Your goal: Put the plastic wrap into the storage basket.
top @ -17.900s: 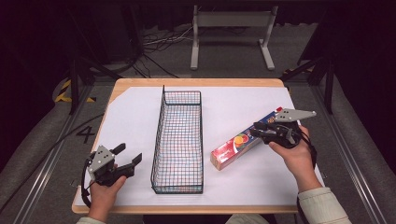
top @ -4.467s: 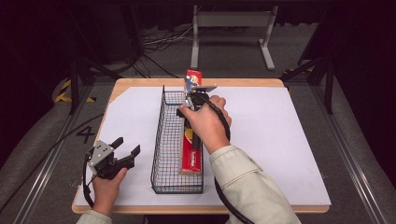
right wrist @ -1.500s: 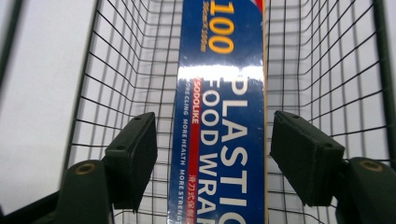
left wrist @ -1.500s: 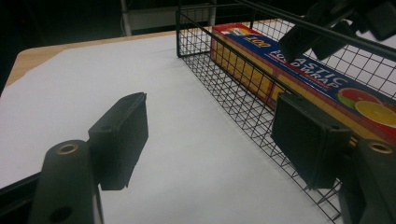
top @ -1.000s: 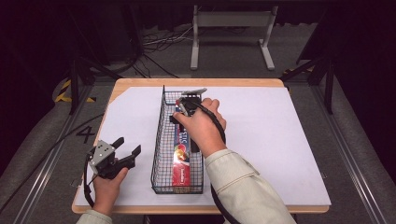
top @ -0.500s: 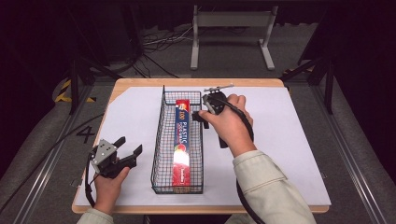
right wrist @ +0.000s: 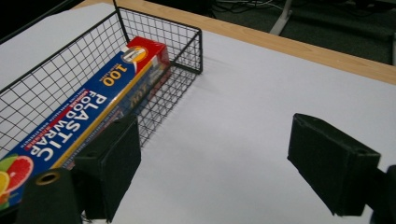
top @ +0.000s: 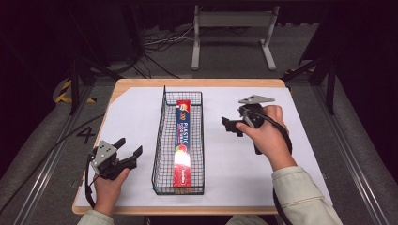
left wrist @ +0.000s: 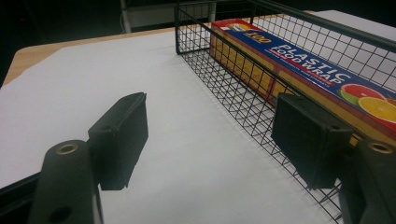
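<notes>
A long red and blue box of plastic food wrap (top: 182, 140) lies flat inside the black wire basket (top: 159, 140), lengthwise. The same food wrap box (left wrist: 299, 70) shows behind the basket's mesh wall (left wrist: 243, 98) in the left gripper view, and the box (right wrist: 88, 112) lies in the basket (right wrist: 187, 39) in the right gripper view. My right gripper (top: 228, 124) hangs open to the right of the basket, nothing between its jaws. My left gripper (top: 129, 151) rests open left of the basket near the table's front edge, also holding nothing.
White paper (top: 234, 164) covers the wooden table (top: 141, 85). A grey metal stand (top: 232, 21) and cables lie on the dark floor behind the table. Bare paper stretches on both sides of the basket.
The right gripper carried the food wrap box from the table's right side into the basket, let go of it, and has drawn back to the right. The left gripper has stayed put.
</notes>
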`<action>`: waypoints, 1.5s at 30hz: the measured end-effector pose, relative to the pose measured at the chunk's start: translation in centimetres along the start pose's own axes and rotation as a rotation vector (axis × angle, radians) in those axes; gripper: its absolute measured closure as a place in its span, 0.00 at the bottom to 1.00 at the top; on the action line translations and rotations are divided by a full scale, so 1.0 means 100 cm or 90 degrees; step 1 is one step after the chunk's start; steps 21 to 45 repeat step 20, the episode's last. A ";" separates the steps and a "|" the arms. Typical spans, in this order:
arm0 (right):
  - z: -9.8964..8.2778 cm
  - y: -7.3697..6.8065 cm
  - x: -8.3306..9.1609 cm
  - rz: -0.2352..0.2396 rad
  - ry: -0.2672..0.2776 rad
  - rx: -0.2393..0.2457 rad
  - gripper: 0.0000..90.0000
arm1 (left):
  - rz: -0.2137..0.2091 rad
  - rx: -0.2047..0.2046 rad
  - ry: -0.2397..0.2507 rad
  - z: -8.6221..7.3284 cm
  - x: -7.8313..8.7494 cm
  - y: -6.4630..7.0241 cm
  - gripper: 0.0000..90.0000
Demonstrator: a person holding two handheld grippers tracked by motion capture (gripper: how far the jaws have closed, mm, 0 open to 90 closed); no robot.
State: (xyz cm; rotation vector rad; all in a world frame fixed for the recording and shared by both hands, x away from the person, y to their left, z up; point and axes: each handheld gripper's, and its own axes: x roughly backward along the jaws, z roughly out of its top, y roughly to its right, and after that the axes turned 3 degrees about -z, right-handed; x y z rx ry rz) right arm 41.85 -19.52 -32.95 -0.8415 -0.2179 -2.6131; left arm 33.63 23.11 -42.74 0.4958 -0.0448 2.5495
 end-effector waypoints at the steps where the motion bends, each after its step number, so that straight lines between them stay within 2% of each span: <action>1: -0.004 0.006 0.001 0.000 0.003 0.001 0.19 | 0.000 0.002 0.001 0.000 0.000 0.000 0.30; 2: -0.004 0.006 0.001 0.000 0.003 0.001 0.19 | 0.000 0.002 0.001 0.000 0.000 0.000 0.30; 10: -0.033 0.046 0.008 -0.018 0.026 0.021 0.18 | -0.007 0.002 0.007 -0.001 0.001 -0.002 0.30; 15: -0.054 0.068 0.011 -0.013 0.036 0.001 0.18 | -0.003 0.001 0.004 -0.001 0.002 -0.003 0.30; 19: -0.065 0.076 0.013 -0.016 0.035 -0.001 0.18 | 0.001 0.000 0.002 -0.002 0.002 -0.004 0.30; 20: -0.069 0.080 0.013 -0.017 0.037 -0.011 0.18 | 0.004 0.003 0.003 -0.002 0.003 -0.004 0.30; 45: -0.069 0.080 0.013 -0.017 0.037 -0.011 0.18 | 0.004 0.003 0.003 -0.002 0.003 -0.004 0.30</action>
